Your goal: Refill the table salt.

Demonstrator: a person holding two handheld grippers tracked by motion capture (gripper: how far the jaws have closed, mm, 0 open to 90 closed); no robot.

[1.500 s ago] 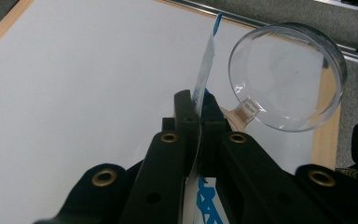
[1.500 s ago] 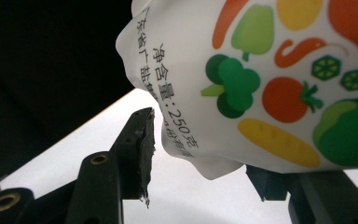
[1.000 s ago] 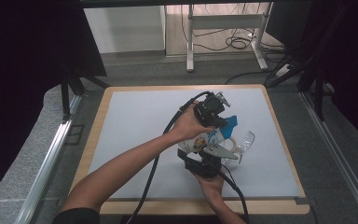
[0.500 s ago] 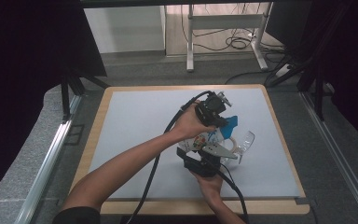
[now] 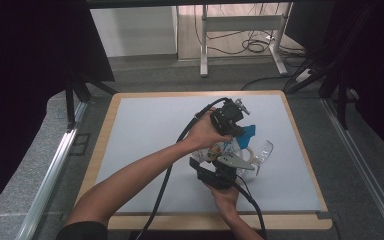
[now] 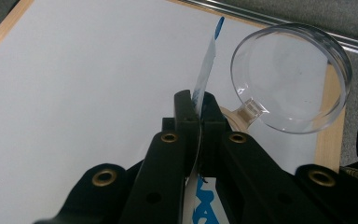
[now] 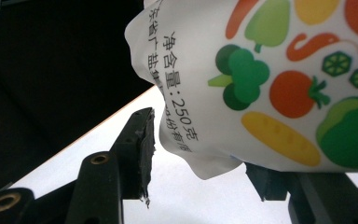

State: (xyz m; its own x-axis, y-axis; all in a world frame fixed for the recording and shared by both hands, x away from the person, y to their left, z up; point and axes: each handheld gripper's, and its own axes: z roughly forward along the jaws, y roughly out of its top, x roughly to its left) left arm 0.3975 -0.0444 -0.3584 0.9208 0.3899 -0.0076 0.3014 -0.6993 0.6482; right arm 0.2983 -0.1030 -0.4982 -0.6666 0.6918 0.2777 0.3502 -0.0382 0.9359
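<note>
holding a printed pouch [image 7: 279, 79] up over the right-centre of the table [image 5: 145, 125], both hands on it. left gripper [image 6: 198, 122] pressed together on the pouch's flat sealed edge [image 6: 206, 70], blue-and-white strip standing up out of the jaws. right gripper [image 7: 200, 154] spread about halfway; left pad [image 7: 144, 140] clear of the pouch, right jaw partly hidden behind the pouch's lower corner, so contact there can't be told. clear round dish [image 6: 291, 77] on a short stem sits on the table just right of and below the pouch, near the right edge; in the high view [image 5: 260, 152] just right of the grippers.

reads as the open-or-pour step: pouch pinned by its top, second gripper lining up on the body, dish waiting as the likely receiver. nothing visibly in the dish yet.

next move probably calls for closing the right jaws on the lower corner for a firm second hold, then tearing or tipping toward the dish. keep the left pinch tight and the mouth over the dish, else spill on the table.
</note>
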